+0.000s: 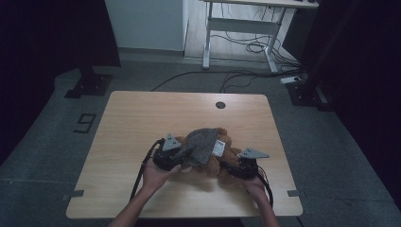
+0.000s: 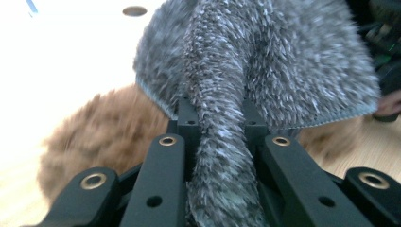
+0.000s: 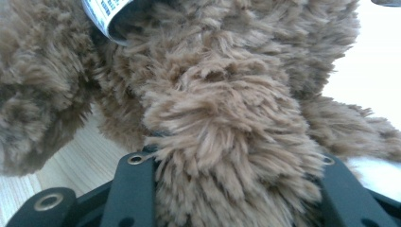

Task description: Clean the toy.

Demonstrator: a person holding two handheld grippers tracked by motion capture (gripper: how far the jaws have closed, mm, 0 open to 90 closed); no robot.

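A brown plush toy (image 1: 222, 161) lies on the wooden table (image 1: 142, 113), near its front middle. A grey fuzzy garment (image 1: 201, 144) covers the toy's upper part, with a white label (image 1: 218, 147) at its right edge. My left gripper (image 1: 178, 160) comes in from the left and is shut on a pulled-out fold of the grey garment (image 2: 265, 61), which runs back between the jaws (image 2: 217, 118). My right gripper (image 1: 229, 169) comes in from the right. A thick brown limb of the toy (image 3: 222, 118) fills its jaws (image 3: 231, 161), which are shut on it. The label (image 3: 106, 14) hangs just beyond.
A round cable hole (image 1: 220, 105) sits near the table's far edge. Beyond the table stand a white desk frame (image 1: 241, 28) with loose cables on the floor and black stand bases at left (image 1: 90, 85) and right (image 1: 305, 92).
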